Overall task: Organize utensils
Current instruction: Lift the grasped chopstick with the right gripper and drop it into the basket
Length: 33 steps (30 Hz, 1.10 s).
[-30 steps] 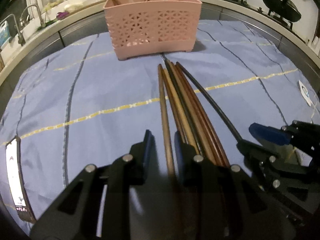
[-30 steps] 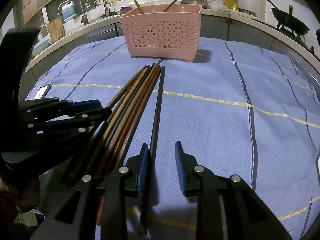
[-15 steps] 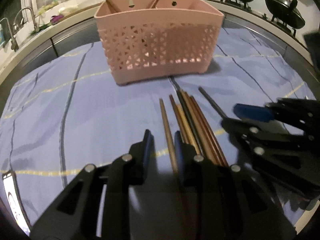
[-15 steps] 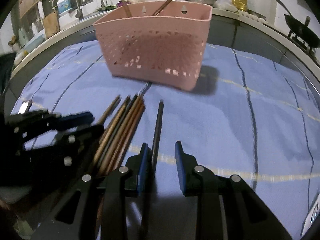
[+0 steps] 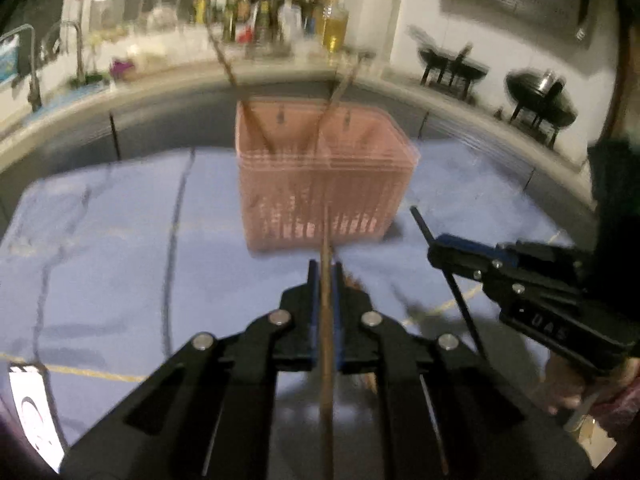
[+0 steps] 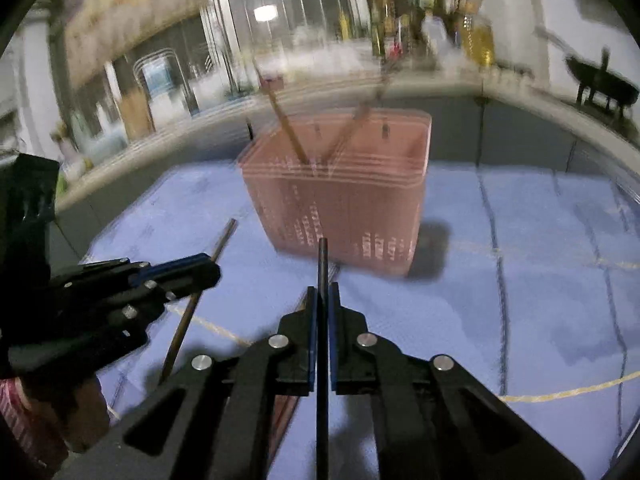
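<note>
My left gripper [image 5: 325,270] is shut on a brown chopstick [image 5: 325,240] that points forward at the pink perforated basket [image 5: 320,184]. My right gripper [image 6: 322,292] is shut on a black chopstick [image 6: 322,260], lifted off the cloth and also aimed at the pink basket [image 6: 344,200]. Each gripper shows in the other's view: the right gripper [image 5: 438,245] with the black chopstick [image 5: 421,221], the left gripper [image 6: 210,266] with the brown chopstick [image 6: 224,240]. Two brown chopsticks stand in the basket. The other chopsticks [image 5: 354,282] lie mostly hidden beneath my fingers.
The basket stands on a blue cloth [image 5: 120,264] with dark and yellow stripes. A curved grey counter edge [image 5: 152,120] runs behind it. Bottles [image 5: 336,28], a tap [image 5: 32,68] and black woks [image 5: 540,100] sit along the back. A white phone [image 5: 32,420] lies at the cloth's left.
Both grippers closed, the left on a brown chopstick and the right on the black one, and rose off the cloth with them. The views now tilt up toward the basket and blur.
</note>
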### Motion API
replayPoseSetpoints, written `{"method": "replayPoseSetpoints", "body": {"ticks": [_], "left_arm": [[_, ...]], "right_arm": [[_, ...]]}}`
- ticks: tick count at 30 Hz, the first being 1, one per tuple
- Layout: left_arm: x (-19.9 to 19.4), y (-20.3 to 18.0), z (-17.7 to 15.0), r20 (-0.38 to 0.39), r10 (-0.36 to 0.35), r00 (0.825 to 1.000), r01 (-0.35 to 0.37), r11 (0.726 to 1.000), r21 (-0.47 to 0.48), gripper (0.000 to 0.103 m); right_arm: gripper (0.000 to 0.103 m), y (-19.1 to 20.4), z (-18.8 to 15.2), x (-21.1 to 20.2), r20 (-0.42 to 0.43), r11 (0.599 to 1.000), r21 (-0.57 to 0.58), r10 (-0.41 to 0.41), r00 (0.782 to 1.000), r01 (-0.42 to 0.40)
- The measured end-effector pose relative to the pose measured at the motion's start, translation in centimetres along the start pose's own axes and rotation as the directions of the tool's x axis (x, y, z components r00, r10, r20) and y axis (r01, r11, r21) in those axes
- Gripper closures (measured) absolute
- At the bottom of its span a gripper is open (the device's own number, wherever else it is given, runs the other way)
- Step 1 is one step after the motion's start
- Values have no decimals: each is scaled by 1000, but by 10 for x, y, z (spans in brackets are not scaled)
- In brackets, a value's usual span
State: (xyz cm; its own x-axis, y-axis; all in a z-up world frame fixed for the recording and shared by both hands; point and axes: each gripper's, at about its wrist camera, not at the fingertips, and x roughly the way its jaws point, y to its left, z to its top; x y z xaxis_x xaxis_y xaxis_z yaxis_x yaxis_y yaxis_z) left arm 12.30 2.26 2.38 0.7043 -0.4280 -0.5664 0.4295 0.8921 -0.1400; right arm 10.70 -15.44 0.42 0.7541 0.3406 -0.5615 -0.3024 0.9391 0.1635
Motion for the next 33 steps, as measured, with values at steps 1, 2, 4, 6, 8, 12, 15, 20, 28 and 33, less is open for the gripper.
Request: {"method": "replayPoseSetpoints", "body": {"ticks": [1, 2, 4, 6, 8, 12, 15, 20, 28, 33], "left_arm": [[-9, 1, 4, 28, -7, 1000, 7, 1000, 1, 98], [-23, 1, 9, 70, -18, 997, 18, 1000, 3, 98], [-39, 0, 14, 122, -29, 992, 28, 1000, 9, 98], [-50, 0, 17, 153, -39, 987, 37, 999, 13, 98], [-53, -2, 19, 158, -38, 987, 36, 999, 15, 98], [-58, -7, 26, 181, -34, 983, 31, 999, 18, 98], [-67, -5, 34, 204, -33, 978, 31, 999, 13, 98], [-80, -3, 59, 251, -37, 967, 33, 999, 20, 98], [-100, -10, 138, 380, -29, 925, -5, 996, 87, 98], [-86, -4, 177, 430, 3, 903, -45, 995, 86, 98]], "right_arm": [[98, 1, 2, -10, 43, 1000, -6, 4, 999, -4], [98, 3, 4, -24, 100, 1000, -14, 8, 995, -7], [98, 5, 5, -39, 171, 1000, -22, 11, 985, -7], [98, 7, 3, -51, 223, 1000, -28, 4, 975, 3], [98, 6, 7, -54, 240, 1000, -22, 1, 971, 5], [98, 1, 12, -62, 262, 1000, 10, 11, 965, -14], [98, 5, 19, -69, 294, 999, 19, 20, 956, -27], [98, 9, 46, -76, 343, 999, 7, 39, 938, -44], [98, 9, 138, -70, 453, 997, 2, 73, 888, -83], [98, 9, 188, -50, 525, 999, 2, 38, 850, -46]]}}
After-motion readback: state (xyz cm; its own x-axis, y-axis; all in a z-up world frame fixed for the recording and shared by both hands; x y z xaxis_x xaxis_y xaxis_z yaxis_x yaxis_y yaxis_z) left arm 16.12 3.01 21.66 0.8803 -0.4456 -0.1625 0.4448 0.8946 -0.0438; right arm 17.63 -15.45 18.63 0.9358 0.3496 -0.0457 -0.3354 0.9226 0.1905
